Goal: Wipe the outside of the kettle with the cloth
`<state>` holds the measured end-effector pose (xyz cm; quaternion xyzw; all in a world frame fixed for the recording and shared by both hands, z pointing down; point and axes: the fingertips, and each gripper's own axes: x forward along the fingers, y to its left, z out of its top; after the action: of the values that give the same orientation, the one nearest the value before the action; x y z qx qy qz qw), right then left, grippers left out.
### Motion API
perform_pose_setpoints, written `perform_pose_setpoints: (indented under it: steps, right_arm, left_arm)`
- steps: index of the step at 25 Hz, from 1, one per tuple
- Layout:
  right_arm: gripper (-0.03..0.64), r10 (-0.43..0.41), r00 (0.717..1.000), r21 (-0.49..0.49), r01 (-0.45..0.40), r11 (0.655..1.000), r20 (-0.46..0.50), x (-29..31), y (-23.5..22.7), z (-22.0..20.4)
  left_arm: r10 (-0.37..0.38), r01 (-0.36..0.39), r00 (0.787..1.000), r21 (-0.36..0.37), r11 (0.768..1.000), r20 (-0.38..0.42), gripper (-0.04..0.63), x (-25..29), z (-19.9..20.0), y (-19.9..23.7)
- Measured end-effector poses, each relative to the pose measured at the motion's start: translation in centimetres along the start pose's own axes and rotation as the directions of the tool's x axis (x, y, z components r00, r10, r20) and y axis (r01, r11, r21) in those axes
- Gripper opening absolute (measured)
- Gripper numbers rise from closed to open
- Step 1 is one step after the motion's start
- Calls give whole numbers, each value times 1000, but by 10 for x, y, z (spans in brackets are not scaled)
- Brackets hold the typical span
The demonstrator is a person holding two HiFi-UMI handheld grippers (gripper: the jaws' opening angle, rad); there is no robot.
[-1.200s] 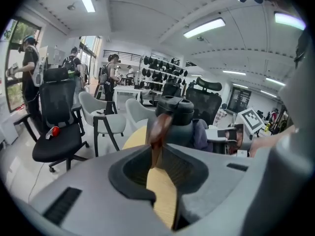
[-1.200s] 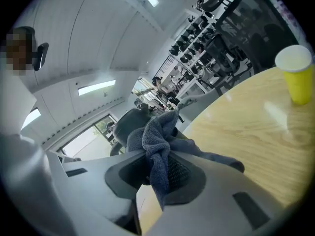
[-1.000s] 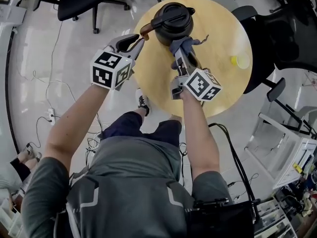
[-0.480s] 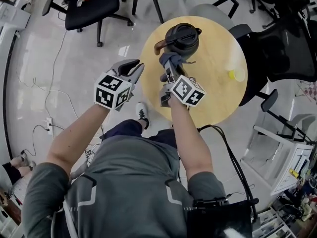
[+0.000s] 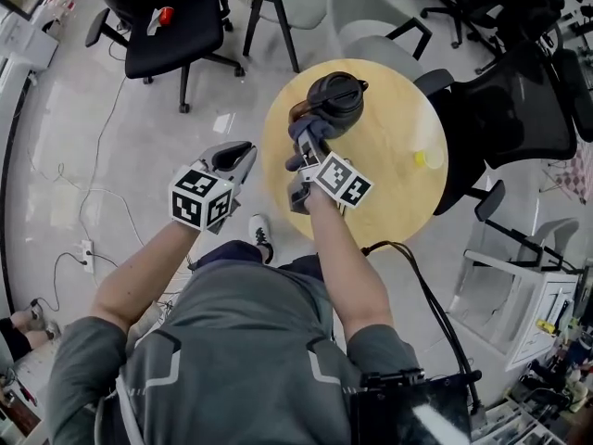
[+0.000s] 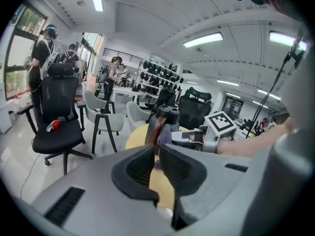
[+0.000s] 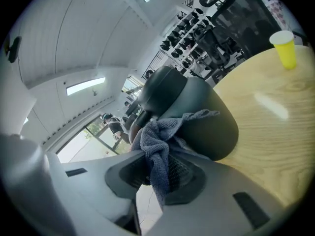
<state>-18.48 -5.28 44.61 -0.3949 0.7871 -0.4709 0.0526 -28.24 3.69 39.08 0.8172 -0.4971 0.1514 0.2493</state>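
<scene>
Right claw (image 7: 156, 167) is clamped on the cloth (image 7: 157, 132). The blue-grey rag is bunched up between the jaws, with one tail hanging down through them and another bit flopped forward. The kettle (image 7: 197, 113) sits right in front of that claw. It's dark and rounded, upright on the round wooden desk (image 5: 394, 179), and the bunched cloth is up against its near side. From the right gripper view I honestly can't tell how firmly it's pressing. Well past the kettle, off to the right of the claw, there's a little yellow cup (image 7: 285, 48) standing on the desk.

Left claw (image 6: 156, 154) is a different story. Its jaws have just been closing, and now there's only a narrow slot between them with nothing in it. It hangs off the desk's edge, to the left of the right claw and apart from it, gripping nothing. Looking through the slot you can see the kettle's brown handle (image 6: 154, 130) ahead of it, clear of the tips, with the right claw's marker cube (image 6: 221, 124) just to the right of that. A black office chair (image 6: 59, 113) stands on the floor off to the left claw's left.
</scene>
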Motion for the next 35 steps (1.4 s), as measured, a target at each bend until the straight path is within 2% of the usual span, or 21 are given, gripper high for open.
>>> perform_pose_setpoints:
  steps: [4,8,11,15,20,24,28,30,35]
  right_arm:
    - [94,-3,1000,10,3,1000,2,-30,7,8]
    - [95,2,1000,-26,-1,1000,19,-73,17,32]
    - [95,6,1000,-104,-3,995,28,-107,23,54]
    - [95,16,999,-235,-7,972,37,-150,34,87]
    - [95,44,998,-354,-25,935,46,-193,48,131]
    - [95,48,997,-481,-17,877,54,-224,61,162]
    - [95,36,996,-654,26,756,82,-254,80,192]
    - [95,51,994,-704,32,710,98,-267,90,206]
    - [97,40,983,-741,109,663,180,-296,100,237]
  left_arm:
    - [-66,68,997,-31,997,39,12,-3,13,-15]
    - [-102,102,990,-4,995,96,9,-5,37,-35]
    - [-109,109,980,6,994,166,9,-10,58,-52]
    - [-116,117,974,5,993,194,8,-8,81,-75]
    - [-153,136,959,88,987,238,8,0,121,-116]
    - [-143,97,939,158,983,312,8,-5,166,-148]
    - [-77,10,920,174,985,384,8,-26,198,-155]
    - [-44,-29,911,171,985,411,8,-38,209,-152]
    - [-13,-88,901,212,973,434,8,-54,221,-156]
